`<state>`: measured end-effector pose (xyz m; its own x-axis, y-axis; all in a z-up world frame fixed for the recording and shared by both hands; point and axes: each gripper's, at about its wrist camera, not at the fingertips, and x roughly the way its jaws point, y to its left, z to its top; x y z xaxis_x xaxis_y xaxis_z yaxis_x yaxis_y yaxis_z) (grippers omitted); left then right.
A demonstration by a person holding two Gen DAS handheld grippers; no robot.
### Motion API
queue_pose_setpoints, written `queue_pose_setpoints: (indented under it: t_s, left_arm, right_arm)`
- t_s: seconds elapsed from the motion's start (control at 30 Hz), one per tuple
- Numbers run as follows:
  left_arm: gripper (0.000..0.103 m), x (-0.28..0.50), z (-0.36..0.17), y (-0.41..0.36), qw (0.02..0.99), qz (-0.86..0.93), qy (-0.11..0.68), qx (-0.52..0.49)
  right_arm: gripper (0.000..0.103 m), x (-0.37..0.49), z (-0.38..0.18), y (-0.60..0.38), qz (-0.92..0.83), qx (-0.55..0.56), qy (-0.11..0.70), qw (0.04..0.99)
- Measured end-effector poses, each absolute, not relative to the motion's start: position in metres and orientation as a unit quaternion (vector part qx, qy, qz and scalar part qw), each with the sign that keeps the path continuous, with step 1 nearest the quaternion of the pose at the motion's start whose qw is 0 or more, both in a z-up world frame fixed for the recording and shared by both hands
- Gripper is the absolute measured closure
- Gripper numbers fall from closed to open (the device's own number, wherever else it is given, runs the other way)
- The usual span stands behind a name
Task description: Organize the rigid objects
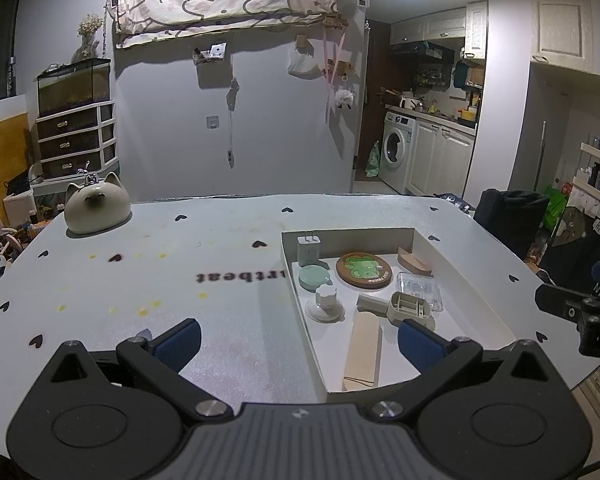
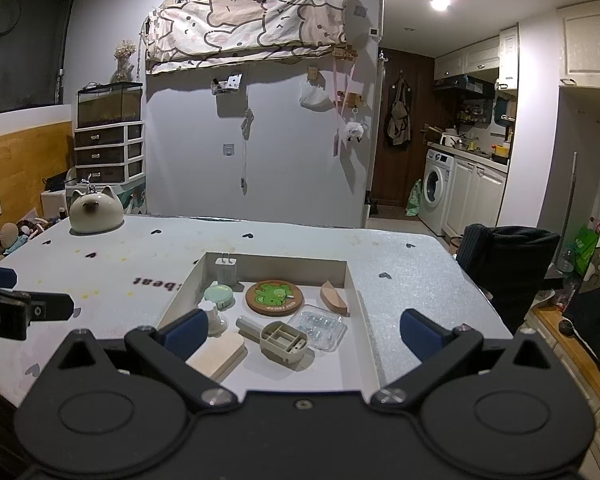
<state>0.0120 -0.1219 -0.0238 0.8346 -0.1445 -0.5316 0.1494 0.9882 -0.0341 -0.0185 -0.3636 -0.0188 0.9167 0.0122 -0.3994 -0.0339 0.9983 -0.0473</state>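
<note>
A shallow white box (image 1: 460, 272) (image 2: 358, 312) on the table holds several rigid items: a white charger (image 1: 309, 249) (image 2: 226, 269), a mint round case (image 1: 314, 278) (image 2: 218, 295), a round green-print coaster (image 1: 364, 271) (image 2: 275, 297), a small wooden boat (image 1: 414, 264) (image 2: 334, 298), a clear plastic tray (image 1: 418, 290) (image 2: 319, 326), a beige scoop (image 1: 408, 308) (image 2: 282, 338), a white suction cup (image 1: 325, 304) (image 2: 216, 320) and a long wooden block (image 1: 363, 350) (image 2: 218, 354). My left gripper (image 1: 296, 340) is open and empty at the box's near-left corner. My right gripper (image 2: 300, 334) is open and empty over the box's near edge.
A cat-shaped ceramic jar (image 1: 96, 208) (image 2: 95, 212) stands at the table's far left. A dark chair back (image 1: 508, 216) (image 2: 504, 264) sits off the table's right side. The right gripper's body (image 1: 584, 312) shows at the left view's right edge; the left gripper's body (image 2: 16, 312) at the other's left edge.
</note>
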Motion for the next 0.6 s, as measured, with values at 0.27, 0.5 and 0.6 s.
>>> queue_pose_setpoints:
  t_s: [0.27,0.5,0.6]
  left_arm:
    - [0.000,0.0120,-0.0239,-0.1220,0.958,-0.076,0.277,0.004]
    - [0.000,0.0114,-0.0233,-0.1219,0.958,-0.077,0.277,0.004]
    - [0.000,0.0115,-0.0234,-0.1218,0.958,-0.077,0.277,0.004]
  right_arm:
    - [0.000,-0.0183,-0.0194,-0.3634,0.012,-0.027,0.205,0.978]
    - [0.000,-0.0192,-0.0179,-0.3634,0.013,-0.027,0.205,0.978]
    - [0.000,-0.0194,-0.0175,-0.3635,0.013,-0.027,0.205,0.978]
